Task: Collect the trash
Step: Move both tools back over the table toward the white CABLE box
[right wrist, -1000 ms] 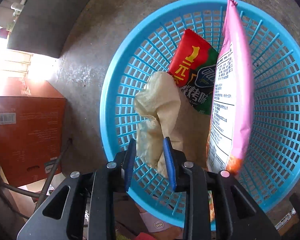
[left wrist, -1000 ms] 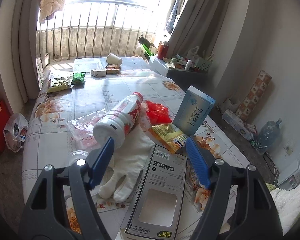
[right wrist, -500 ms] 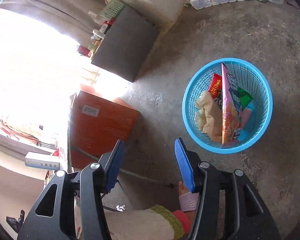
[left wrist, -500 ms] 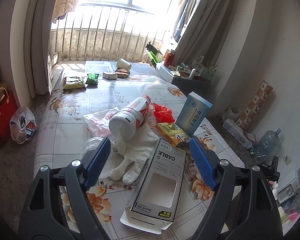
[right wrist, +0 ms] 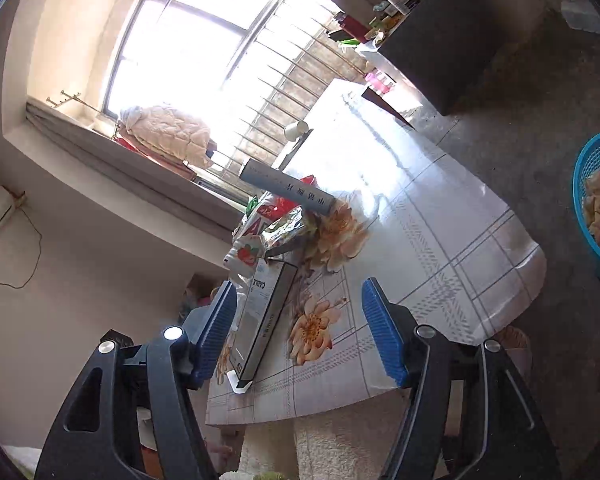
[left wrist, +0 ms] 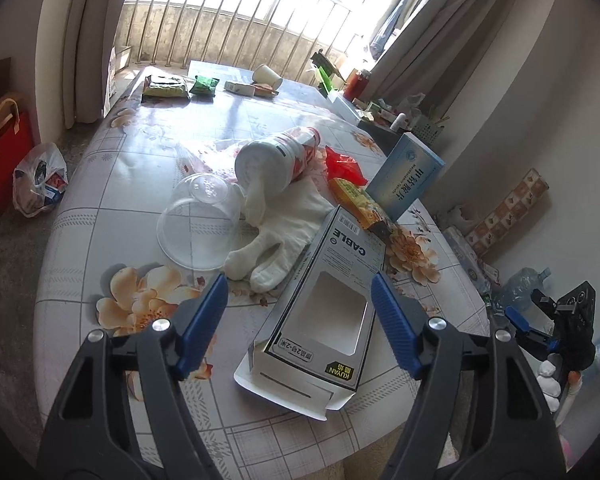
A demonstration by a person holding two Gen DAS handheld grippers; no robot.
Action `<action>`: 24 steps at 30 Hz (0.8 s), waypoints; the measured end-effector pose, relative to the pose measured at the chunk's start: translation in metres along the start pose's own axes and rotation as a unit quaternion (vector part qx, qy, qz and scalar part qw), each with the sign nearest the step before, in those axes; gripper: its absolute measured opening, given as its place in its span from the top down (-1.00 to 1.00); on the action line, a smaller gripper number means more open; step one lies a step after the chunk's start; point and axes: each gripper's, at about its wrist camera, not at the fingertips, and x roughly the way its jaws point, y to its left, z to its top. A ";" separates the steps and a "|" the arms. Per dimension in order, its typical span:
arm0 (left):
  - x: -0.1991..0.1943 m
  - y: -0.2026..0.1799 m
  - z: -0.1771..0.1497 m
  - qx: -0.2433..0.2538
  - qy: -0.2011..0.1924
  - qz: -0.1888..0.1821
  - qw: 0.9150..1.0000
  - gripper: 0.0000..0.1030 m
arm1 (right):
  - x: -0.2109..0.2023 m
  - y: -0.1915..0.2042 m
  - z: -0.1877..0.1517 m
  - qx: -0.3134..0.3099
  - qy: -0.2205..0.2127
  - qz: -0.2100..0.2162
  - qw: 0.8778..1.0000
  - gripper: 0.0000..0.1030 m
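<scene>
My left gripper [left wrist: 300,308] is open and empty, held above the near end of a grey "CABLE" carton [left wrist: 324,304] lying on the flowered table [left wrist: 112,184]. Behind the carton lie a white glove [left wrist: 284,224], a tipped white bottle [left wrist: 276,160], a clear plastic cup [left wrist: 198,220], a yellow snack wrapper [left wrist: 356,200], a red wrapper [left wrist: 342,162] and a blue medicine box [left wrist: 406,176]. My right gripper [right wrist: 298,332] is open and empty near the table's corner, with the carton [right wrist: 260,316] ahead. The blue trash basket [right wrist: 598,204] stands on the floor at right, holding wrappers.
Green snack packs [left wrist: 166,86], a small box and a paper cup [left wrist: 266,74] lie at the table's far end. A red bag [left wrist: 4,152] and a plastic bag [left wrist: 40,180] sit on the floor at left. A dark cabinet [right wrist: 448,40] stands beyond the table.
My right gripper let go of the beige wrapper into the basket, opened, and swung back up to the table. My left gripper pulled back and rose, so more of the table shows.
</scene>
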 end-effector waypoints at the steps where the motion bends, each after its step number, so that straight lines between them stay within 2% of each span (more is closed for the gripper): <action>1: 0.004 0.000 -0.003 -0.002 0.003 -0.008 1.000 -0.32 | 0.017 0.009 -0.004 -0.004 0.020 0.010 1.000 -0.23; 7: 0.028 0.016 -0.009 -0.046 0.038 -0.042 0.997 -0.32 | 0.105 0.044 -0.027 -0.008 0.124 -0.003 0.992 -0.23; 13: 0.048 0.015 -0.018 -0.050 0.072 -0.071 0.994 -0.32 | 0.150 0.049 -0.037 -0.001 0.173 -0.012 0.985 -0.23; 16: 0.052 0.008 -0.025 -0.048 0.091 -0.102 0.989 -0.32 | 0.154 0.047 -0.040 0.003 0.180 -0.020 0.983 -0.23; 20: 0.054 -0.008 -0.036 -0.049 0.119 -0.178 0.976 -0.32 | 0.146 0.033 -0.035 0.008 0.174 -0.039 0.984 -0.23; 24: 0.055 -0.036 -0.049 -0.019 0.143 -0.246 0.959 -0.32 | 0.136 0.028 -0.033 0.003 0.168 -0.059 0.984 -0.23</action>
